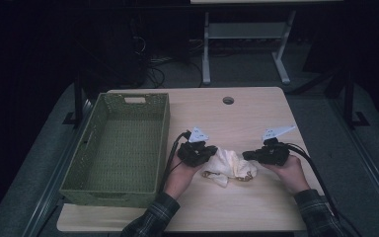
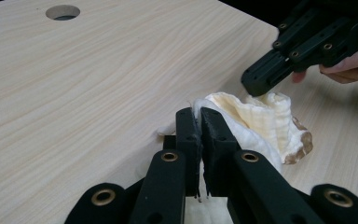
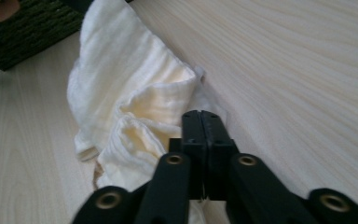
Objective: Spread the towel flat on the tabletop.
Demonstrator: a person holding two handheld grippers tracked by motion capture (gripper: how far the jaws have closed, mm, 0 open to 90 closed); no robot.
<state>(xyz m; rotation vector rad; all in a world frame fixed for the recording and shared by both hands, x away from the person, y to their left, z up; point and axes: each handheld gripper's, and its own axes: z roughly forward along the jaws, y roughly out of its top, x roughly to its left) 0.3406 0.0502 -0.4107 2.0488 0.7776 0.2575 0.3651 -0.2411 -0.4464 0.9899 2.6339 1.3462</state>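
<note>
- A person seated at the near edge of a pale wooden table (image 1: 256, 207) works a crumpled cream cloth (image 1: 229, 165) with a gripper in each hand.
- The cloth lies on the table's near middle, right of a green woven basket (image 1: 116, 190) and between the two hands.
- The left gripper (image 1: 208, 154) sits at the cloth's left edge; in the left gripper view its jaws are pressed together on a fold of the cloth (image 2: 261, 123), which runs up between them.
- The right gripper (image 1: 246, 156) sits at the cloth's right edge; in the right gripper view its jaws are clamped tight with an edge of the cloth (image 3: 130, 93) pinched at their tips.
- The left gripper view also shows the right gripper (image 2: 256, 83) farther off, its tips down on the top of the cloth's bunched far side.
- A brownish trim shows along the cloth's near right edge.
- The basket stands on the table's left side, its long side running near to far, just beside the left hand (image 1: 180, 177).
- A round hole (image 1: 228, 100) marks the table's far middle, well apart from the cloth.
- Plaid sleeves (image 1: 150, 219) cover both forearms entering from the near edge.
</note>
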